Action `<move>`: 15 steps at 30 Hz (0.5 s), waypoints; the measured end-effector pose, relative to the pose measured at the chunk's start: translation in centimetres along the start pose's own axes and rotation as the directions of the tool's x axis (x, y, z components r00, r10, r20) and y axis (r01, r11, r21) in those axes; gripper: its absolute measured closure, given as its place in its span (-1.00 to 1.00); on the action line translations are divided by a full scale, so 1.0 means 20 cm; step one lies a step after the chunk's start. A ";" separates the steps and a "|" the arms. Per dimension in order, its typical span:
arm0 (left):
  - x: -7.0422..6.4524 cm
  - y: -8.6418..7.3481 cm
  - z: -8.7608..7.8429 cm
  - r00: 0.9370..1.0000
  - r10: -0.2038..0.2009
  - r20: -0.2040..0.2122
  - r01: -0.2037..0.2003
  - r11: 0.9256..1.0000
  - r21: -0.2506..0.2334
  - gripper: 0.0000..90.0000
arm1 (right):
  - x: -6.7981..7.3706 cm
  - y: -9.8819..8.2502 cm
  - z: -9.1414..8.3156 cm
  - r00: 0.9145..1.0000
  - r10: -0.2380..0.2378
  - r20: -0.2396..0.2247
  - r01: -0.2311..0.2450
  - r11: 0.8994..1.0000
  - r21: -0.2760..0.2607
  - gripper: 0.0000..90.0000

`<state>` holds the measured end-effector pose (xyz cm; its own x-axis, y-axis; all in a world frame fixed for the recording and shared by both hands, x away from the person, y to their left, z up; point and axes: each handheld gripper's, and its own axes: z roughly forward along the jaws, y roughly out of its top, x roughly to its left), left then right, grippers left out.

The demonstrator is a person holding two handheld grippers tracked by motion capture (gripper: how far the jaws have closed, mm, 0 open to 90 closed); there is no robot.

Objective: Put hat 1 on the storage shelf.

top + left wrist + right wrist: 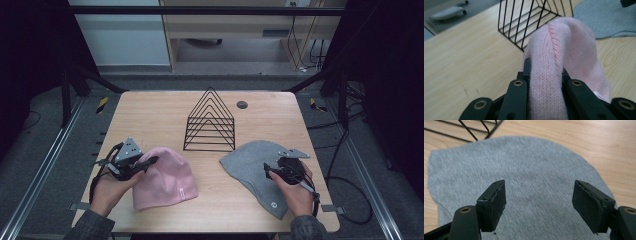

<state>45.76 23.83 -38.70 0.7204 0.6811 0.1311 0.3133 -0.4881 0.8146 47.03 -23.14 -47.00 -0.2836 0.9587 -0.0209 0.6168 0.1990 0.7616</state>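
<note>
- Broadly, the wooden table (160, 115) carries everything, with a small dark round cap (242, 104) set into its top near the far edge, right of the middle.
- Next in size, the grey beanie (250, 165) lies flat near the table's right edge, toward the near side, its rounded crown pointing to the middle and a small round tag close to the near edge.
- Then the pink beanie (167, 180) sits toward the near left corner, well apart from the grey one; most of it rests on the wood, while its left part is gathered into a raised fold.
- Behind both, the black wire rack (211, 122), a row of triangular frames, stands upright in the middle of the table, just beyond the two hats.
- At the left, the left gripper (145, 166) is clamped on that fold of the pink beanie; the left gripper view shows the knit bunched tight between its jaws and arching up from them.
- Finally, the right gripper (539, 200) hovers over the grey beanie with its jaws spread wide, nothing between them but the fabric below.
</note>
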 end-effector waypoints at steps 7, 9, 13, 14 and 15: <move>-0.03 0.22 -0.03 0.996 0.085 0.000 -0.085 0.996 -0.010 0.72 | 0.08 0.10 -0.07 0.999 -0.039 -0.023 0.038 0.997 -0.064 -0.39; -0.01 0.27 -0.04 0.996 0.092 0.001 -0.092 0.996 -0.012 0.72 | 0.11 0.13 -0.10 0.997 -0.062 -0.037 0.059 0.995 -0.084 -0.39; 0.01 0.36 -0.06 0.995 0.102 0.005 -0.101 0.995 -0.026 0.72 | 0.13 0.18 -0.14 0.994 -0.083 -0.064 0.076 0.991 -0.109 -0.39; 0.02 0.39 -0.07 0.995 0.104 0.006 -0.103 0.994 -0.032 0.72 | 0.14 0.19 -0.15 0.994 -0.085 -0.071 0.076 0.990 -0.115 -0.39; 0.02 0.41 -0.08 0.994 0.109 0.005 -0.109 0.993 -0.036 0.72 | 0.14 0.21 -0.15 0.993 -0.092 -0.074 0.083 0.989 -0.119 -0.39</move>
<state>47.68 20.96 -31.05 0.7532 0.6211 0.2166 0.2104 -0.5395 0.8153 46.55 -20.28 -41.88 -0.3932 0.9184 -0.0428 0.4996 0.2525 0.8286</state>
